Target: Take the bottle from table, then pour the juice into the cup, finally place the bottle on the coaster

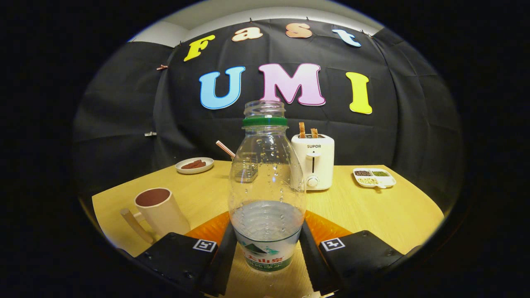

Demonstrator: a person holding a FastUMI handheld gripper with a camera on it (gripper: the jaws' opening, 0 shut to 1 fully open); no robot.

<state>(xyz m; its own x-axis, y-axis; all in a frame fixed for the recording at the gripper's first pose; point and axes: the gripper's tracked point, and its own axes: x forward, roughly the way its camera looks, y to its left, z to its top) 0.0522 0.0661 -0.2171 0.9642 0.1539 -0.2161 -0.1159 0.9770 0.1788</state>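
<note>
With both fingers pressed on its lower body, the uncapped bottle (267, 186) stands upright in the gripper (267, 248), clamped, partly filled with clear liquid, over the wooden table (372, 211). Orange coaster (327, 227) lies just behind the bottle. Cup (159, 211) sits near the left finger; toaster (313, 161) and small plate (194, 165) are well beyond.
</note>
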